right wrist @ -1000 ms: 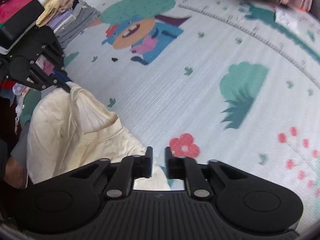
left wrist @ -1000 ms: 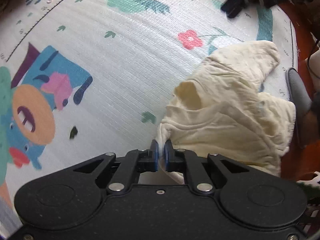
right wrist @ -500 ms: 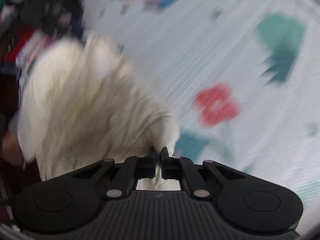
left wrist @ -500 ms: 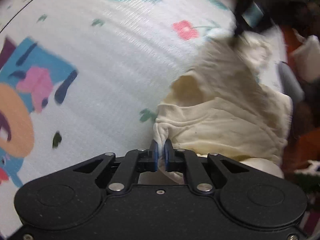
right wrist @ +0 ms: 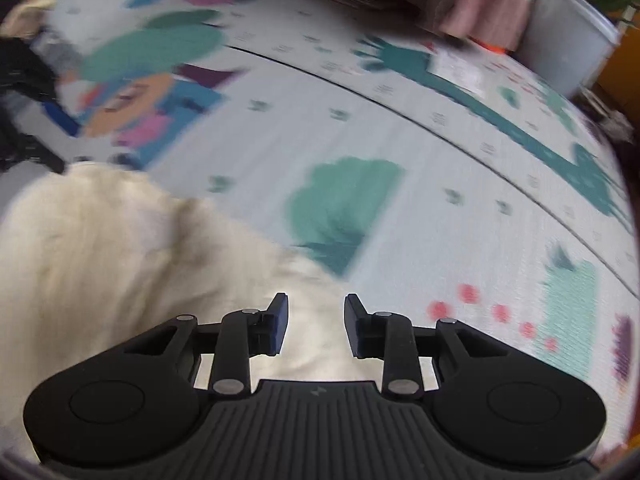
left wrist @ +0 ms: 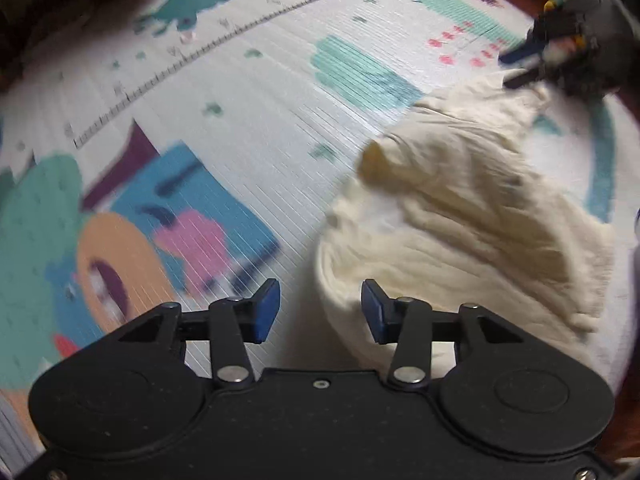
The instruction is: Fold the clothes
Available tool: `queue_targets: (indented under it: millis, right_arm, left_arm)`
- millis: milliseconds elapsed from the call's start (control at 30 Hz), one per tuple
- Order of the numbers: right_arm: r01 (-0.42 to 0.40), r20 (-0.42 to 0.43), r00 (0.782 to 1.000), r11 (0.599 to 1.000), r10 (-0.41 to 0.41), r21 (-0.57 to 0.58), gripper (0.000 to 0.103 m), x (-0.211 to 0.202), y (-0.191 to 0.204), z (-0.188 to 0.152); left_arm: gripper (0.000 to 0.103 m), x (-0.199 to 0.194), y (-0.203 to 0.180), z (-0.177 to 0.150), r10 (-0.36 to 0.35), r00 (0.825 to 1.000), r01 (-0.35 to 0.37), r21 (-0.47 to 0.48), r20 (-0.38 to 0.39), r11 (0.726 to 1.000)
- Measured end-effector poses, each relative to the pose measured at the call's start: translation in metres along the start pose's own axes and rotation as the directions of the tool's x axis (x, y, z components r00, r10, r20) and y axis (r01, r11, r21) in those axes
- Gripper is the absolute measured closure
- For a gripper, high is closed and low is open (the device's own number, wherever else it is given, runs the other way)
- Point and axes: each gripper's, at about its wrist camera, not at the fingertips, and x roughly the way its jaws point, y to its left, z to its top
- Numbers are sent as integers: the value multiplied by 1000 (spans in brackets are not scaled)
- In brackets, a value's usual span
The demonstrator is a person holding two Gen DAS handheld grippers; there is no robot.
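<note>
Having let go of the cream garment [left wrist: 460,216] since half a second ago, both now spread wide and empty. Left gripper [left wrist: 320,310] hovering with blue pads [left wrist: 267,308] apart, over the garment's near edge and the play mat [left wrist: 248,92]. Right gripper [right wrist: 316,326] likewise released, jaws parted above the cloth's corner. Lying crumpled and rumpled on the cartoon-printed mat, between the two tools, touching neither finger. Blurring in both views, hiding finer folds.
</note>
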Motion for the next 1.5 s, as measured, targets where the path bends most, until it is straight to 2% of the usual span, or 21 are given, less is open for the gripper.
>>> queue_targets:
  millis: [100, 200, 300, 367, 400, 433, 467, 533, 600, 667, 700, 733, 767, 800, 900, 967, 1067, 1133, 1267, 1367, 1500]
  right_arm:
    - [-160, -39, 987, 987, 159, -17, 62, -2, 41, -12]
    - [-312, -107, 944, 950, 312, 13, 58, 0, 75, -30]
    - [-383, -187, 907, 924, 378, 11, 58, 9, 102, -49]
    - [-396, -223, 896, 918, 383, -13, 57, 12, 113, -58]
    - [-403, -234, 891, 915, 390, -10, 57, 13, 115, -60]
    - [-407, -241, 887, 913, 395, -3, 56, 15, 115, -62]
    - [-407, -242, 886, 914, 396, 6, 56, 15, 113, -62]
    - [-399, -233, 891, 917, 391, 14, 56, 14, 109, -63]
    - [-385, -218, 899, 923, 381, 23, 54, 10, 102, -63]
    - [-375, -204, 904, 926, 376, 45, 53, 9, 95, -62]
    - [-371, -199, 906, 927, 374, 54, 51, 9, 93, -62]
    - [-371, -197, 906, 927, 376, 63, 51, 10, 93, -61]
    - [-370, -195, 905, 926, 377, 72, 50, 10, 93, -60]
    - [-372, -193, 905, 925, 380, 78, 49, 11, 93, -59]
    - [-394, -204, 891, 914, 405, 94, 48, 15, 103, -61]
    - [-411, -213, 880, 905, 425, 108, 48, 18, 111, -64]
    - [-439, -244, 852, 886, 463, 147, 48, 25, 124, -72]
    - [-453, -266, 834, 875, 484, 173, 48, 31, 133, -79]
    - [-458, -288, 812, 860, 507, 224, 50, 40, 146, -86]
    - [-472, -303, 782, 835, 545, 282, 57, 45, 150, -89]
    - [-458, -331, 772, 837, 542, 301, 57, 46, 156, -94]
  left_arm:
    - [50, 1, -4, -17, -165, 984, 153, -175, -61, 973]
    - [46, 8, -18, -40, -258, 960, 217, -290, -111, 932]
    - [46, 22, -34, -64, -334, 930, 259, -370, -155, 892]
    - [52, 27, -44, -74, -353, 927, 284, -379, -124, 881]
    - [85, 27, -51, -76, -344, 931, 289, -323, -126, 901]
    - [94, 24, -55, -76, -340, 929, 301, -234, -148, 924]
    - [95, 18, -53, -75, -341, 924, 313, -168, -174, 935]
    - [97, 1, -28, -73, -325, 927, 307, -122, -186, 944]
    - [97, -17, 10, -73, -288, 937, 273, -101, -197, 957]
    - [97, -30, 51, -76, -203, 951, 186, -93, -235, 978]
    - [91, -32, 70, -79, -137, 952, 118, -85, -273, 989]
    - [72, -32, 84, -82, -25, 951, 9, -54, -309, 998]
    - [62, -32, 92, -84, 114, 941, -120, -1, -319, 993]
    - [53, -33, 96, -84, 205, 930, -202, 42, -305, 978]
    - [53, -36, 88, -77, 271, 931, -259, 81, -246, 963]
    - [53, -34, 73, -70, 247, 948, -231, 103, -202, 968]
    - [53, -30, 43, -63, 122, 981, -97, 166, -151, 981]
    - [53, -24, 23, -61, 59, 991, -35, 195, -119, 980]
    - [53, -5, -3, -49, 1, 998, 12, 223, -60, 975]
    - [55, 8, -7, -36, -12, 1000, 16, 240, -20, 971]
    - [55, 30, -7, -20, -27, 1000, 29, 236, -12, 971]
